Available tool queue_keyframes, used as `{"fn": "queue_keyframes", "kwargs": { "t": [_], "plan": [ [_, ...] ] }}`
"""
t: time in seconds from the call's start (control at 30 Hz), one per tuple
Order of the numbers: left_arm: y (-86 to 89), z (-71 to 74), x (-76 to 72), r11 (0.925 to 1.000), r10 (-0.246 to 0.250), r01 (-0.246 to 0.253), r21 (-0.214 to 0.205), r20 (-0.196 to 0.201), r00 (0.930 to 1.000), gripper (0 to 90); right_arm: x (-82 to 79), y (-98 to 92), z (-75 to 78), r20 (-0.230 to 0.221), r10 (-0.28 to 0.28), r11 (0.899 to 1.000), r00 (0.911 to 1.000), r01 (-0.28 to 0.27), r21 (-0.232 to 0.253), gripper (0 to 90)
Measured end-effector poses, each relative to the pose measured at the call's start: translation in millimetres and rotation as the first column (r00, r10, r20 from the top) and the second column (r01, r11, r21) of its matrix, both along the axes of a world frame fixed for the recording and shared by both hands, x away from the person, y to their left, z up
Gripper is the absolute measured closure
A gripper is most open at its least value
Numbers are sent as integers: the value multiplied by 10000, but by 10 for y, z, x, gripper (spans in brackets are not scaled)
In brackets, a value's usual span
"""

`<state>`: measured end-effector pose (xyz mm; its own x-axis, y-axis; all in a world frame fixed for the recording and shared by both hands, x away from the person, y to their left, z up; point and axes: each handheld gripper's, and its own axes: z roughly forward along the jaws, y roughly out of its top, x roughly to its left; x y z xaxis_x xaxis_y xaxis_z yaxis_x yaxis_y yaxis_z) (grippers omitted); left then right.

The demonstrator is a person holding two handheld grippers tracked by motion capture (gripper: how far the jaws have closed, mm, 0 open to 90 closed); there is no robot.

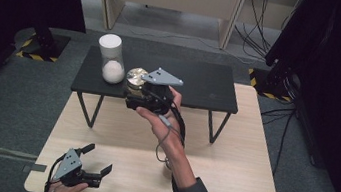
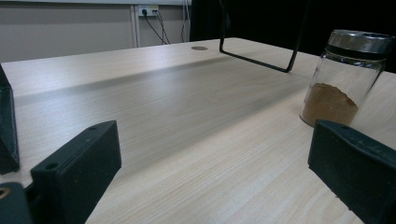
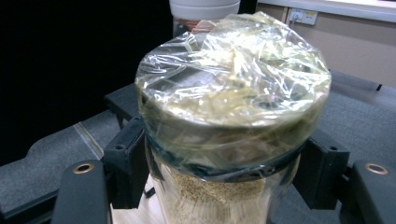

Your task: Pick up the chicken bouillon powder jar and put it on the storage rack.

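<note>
**Plastic-wrapped jar held at the black shelf**

Crinkled clear film covers the lid of the jar [image 3: 232, 126] I have in my right gripper [image 1: 134, 92]. The jaws press its glass neck from both sides just under the lid, and pale grainy stuff shows inside. From the high view I see that gripper at the front edge of the black shelf [image 1: 205, 88], with a white-lidded jar [image 1: 111, 59] of white powder at its 10 o'clock, just beside it on the shelf.

My left gripper [image 1: 98, 159] sits low at 7 o'clock on the wooden table [image 1: 226, 184], jaws spread wide with nothing between them. Along those jaws I see a brown-powder jar [image 2: 343, 79] with a metal lid standing on the wood at 2 o'clock, near the right jaw but apart from it.
</note>
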<state>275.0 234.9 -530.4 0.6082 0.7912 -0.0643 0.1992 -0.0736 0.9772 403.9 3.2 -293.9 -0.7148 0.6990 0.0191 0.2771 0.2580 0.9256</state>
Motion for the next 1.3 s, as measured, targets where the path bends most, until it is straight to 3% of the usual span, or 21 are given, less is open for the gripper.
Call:
{"fn": "queue_keyframes", "kwargs": {
  "t": [0.47,0.93,1.3],
  "plan": [
    [1,0,-1,10000,-11,11,20,8,10000,20,195,92,71,227,-514,9987,9984,516,-59,308],
    [0,0,-1,10000,-26,25,35,13,10000,20,442,140,16,153,-1253,9921,9920,1253,18,308],
    [-3,0,-1,10000,-54,54,53,16,10000,20,540,174,20,271,-1538,9881,9877,1539,-15,308]
  ]
}}
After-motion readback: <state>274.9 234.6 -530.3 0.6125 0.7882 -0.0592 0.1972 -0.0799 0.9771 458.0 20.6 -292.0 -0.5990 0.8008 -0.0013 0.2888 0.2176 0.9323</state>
